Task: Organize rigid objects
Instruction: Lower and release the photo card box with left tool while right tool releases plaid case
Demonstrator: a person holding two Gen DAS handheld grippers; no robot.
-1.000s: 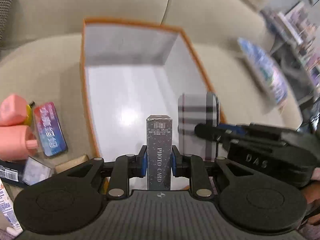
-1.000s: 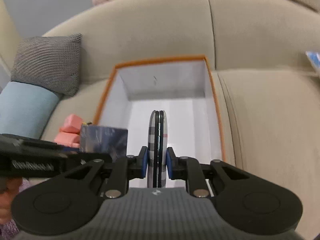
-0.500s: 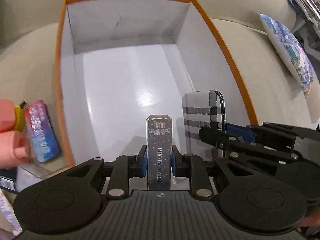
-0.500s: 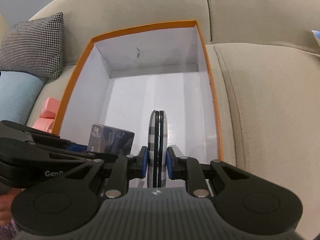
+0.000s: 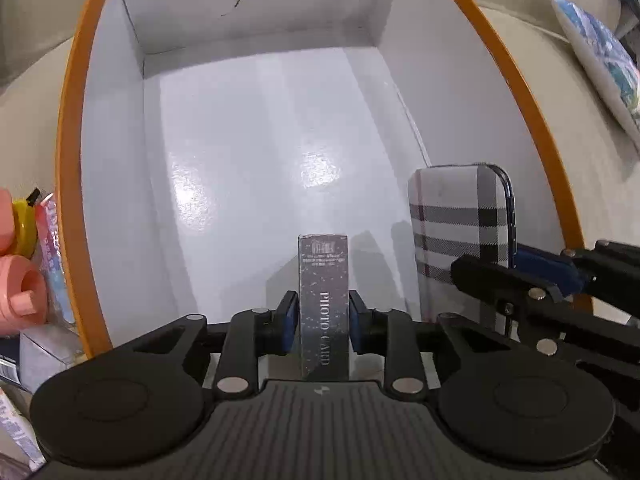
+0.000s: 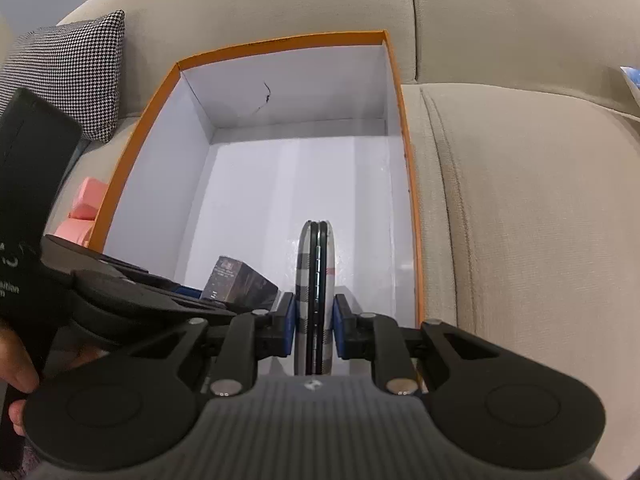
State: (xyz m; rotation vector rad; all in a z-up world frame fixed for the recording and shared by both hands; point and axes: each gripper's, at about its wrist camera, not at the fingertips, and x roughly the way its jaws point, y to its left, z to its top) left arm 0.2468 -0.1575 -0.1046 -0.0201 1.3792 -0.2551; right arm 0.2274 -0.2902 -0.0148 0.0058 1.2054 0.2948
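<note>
left gripper (image 5: pixel 323 322): my jaws are opening around the dark photo-card box (image 5: pixel 323 304). It's still between the pads, a thin gap showing on each side, so I read it as released or nearly so.
right gripper (image 6: pixel 315 322): clamped on the plaid case (image 6: pixel 315 292), gripped across its thin edge so it hangs upright.
why upright: both items go in edge-on, side by side. My guess is that saves floor space for more.
orange-rimmed box (image 5: pixel 72 128): white inside, sitting on the beige sofa (image 6: pixel 520 208).
box contents: photo-card box at the near end, plaid case just beside it toward the right wall. Can't tell if either touches the floor. Rest of the floor is bare.
outside: pink items (image 5: pixel 18 292) and small packets left of the box, not yet sorted.
</note>
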